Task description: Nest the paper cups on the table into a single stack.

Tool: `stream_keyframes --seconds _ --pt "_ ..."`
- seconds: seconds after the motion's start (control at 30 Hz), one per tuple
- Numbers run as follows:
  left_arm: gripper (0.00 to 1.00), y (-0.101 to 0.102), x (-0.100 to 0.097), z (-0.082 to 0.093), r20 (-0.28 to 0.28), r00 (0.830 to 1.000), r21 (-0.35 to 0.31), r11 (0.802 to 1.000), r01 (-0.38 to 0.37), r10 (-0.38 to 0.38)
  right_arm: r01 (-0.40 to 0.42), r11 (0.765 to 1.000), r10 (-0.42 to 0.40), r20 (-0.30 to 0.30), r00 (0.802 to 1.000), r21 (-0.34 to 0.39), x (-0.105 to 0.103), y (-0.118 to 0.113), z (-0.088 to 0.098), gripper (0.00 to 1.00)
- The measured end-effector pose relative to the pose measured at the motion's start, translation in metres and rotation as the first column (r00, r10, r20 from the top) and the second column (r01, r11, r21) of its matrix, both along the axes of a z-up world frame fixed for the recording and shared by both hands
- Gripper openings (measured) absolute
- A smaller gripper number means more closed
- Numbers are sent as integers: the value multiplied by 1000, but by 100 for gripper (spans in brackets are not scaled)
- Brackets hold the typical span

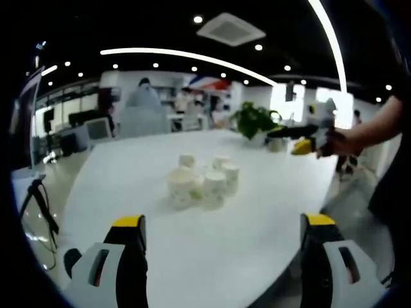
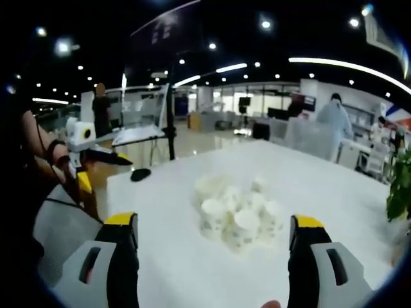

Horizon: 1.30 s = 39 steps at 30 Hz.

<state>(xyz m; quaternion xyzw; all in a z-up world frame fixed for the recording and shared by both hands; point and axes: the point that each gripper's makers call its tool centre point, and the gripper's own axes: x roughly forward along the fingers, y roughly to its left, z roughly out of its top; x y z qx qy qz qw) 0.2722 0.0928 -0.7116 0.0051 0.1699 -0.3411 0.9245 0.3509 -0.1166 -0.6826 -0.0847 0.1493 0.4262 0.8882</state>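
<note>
Left gripper view shows the left tool (image 1: 221,240) released, its jaws wide apart, with the paper cups (image 1: 202,183) clustered loose on the tabletop (image 1: 257,212) well ahead. The right tool (image 2: 212,247) is released too. Nesting seems not yet begun.

Each hand-held tool has two broad jaws, black on their inner faces, capped yellow at the tips, with pale grey outer shells cut by a slotted opening. The left gripper (image 1: 221,234) and right gripper (image 2: 213,231) match in this. The right gripper has a yellow nose and dark body where it shows in the left gripper view.
</note>
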Motion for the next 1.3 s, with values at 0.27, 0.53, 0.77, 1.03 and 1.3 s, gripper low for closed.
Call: stream_keyframes --seconds 0.27,0.53,0.77,1.03,1.3 --pt "100 -3 2 1 1 1000 2 1000 -5 5 -38 999 38 2 999 -9 6 10 1 95" --pt "100 -3 3 -1 -5 1000 1 1000 -10 10 -70 997 70 3 998 -22 13 19 0 94" --pt "100 -4 1 -2 -8 1000 3 1000 -19 19 -92 995 92 3 996 -30 19 25 -1 93" --pt "100 -4 -2 -3 -12 1000 3 1000 -26 26 -121 992 122 9 993 -40 25 34 -1 92" --pt "100 -3 -3 -3 -12 999 5 999 -35 35 -140 989 141 6 990 -44 32 42 -3 89"
